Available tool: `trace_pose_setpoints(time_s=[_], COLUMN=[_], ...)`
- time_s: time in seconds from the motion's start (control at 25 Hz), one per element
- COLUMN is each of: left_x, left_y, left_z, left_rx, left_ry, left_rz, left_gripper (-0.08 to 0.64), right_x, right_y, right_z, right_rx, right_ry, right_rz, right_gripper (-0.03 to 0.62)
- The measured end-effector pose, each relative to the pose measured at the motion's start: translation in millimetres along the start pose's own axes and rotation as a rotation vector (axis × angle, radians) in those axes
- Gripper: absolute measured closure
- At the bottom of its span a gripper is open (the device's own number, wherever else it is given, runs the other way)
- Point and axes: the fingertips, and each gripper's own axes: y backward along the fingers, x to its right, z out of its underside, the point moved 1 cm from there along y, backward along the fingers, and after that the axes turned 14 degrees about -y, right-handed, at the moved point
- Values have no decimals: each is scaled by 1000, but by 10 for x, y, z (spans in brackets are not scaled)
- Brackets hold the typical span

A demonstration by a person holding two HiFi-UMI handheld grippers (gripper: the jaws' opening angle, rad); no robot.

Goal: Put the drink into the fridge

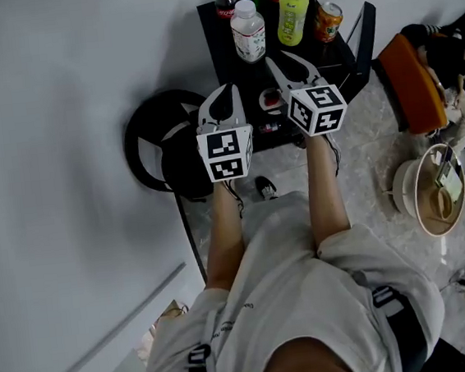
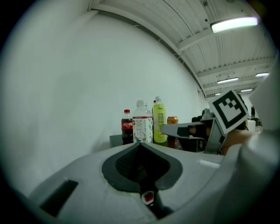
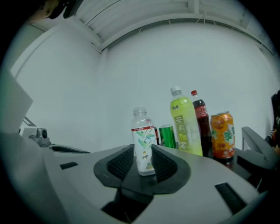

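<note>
Drink (image 1: 248, 31): clear bottle, white cap, leaf-print label; upright on the black worktop (image 1: 230, 72), foremost of a cluster of bottles and cans; step, as I judge it: approach, nothing gripped yet; my right hand-held gripper (image 1: 284, 62) slightly parted, empty, lined up on the bottle but short of it; left hand-held gripper (image 1: 224, 91) closed, empty; next I'd widen the right jaws and ease them round the bottle's body.

Dim, even light from ceiling strip lamp (image 2: 234, 24); fisheye warp, black corners, soft foreground.
</note>
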Motion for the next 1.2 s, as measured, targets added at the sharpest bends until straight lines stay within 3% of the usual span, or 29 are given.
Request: trace_pose_setpoints(time_s=[0.04,0.32,0.44,0.6,0.96,1.2], left_x=[-51,-392,-479,-479,-302,-47], left_y=[-69,-498,-611,-685,-538,-194], left_z=[-9,-18,34,113,301,328], left_rx=[1,-6,-18,-37,-60,-40], left_ry=[3,23,30,36,77,96], left_rz=[-9,-68,-88,-90,-65,-23], left_gripper=[551,551,551,551,551,551], right_x=[-13,-48,-43,-9,-44,-232], right_y=[-87,-654,-842,-935,-611,-78], right_z=[-43,-173,-117,-100,-128,-289], right_rx=[-10,-106,-156,-135,-79,62], right_ry=[17,84,148,223,212,191], right_rz=[-24,-134,-115,-46,-9,12], right_gripper=[462,279,272,276,296,302])
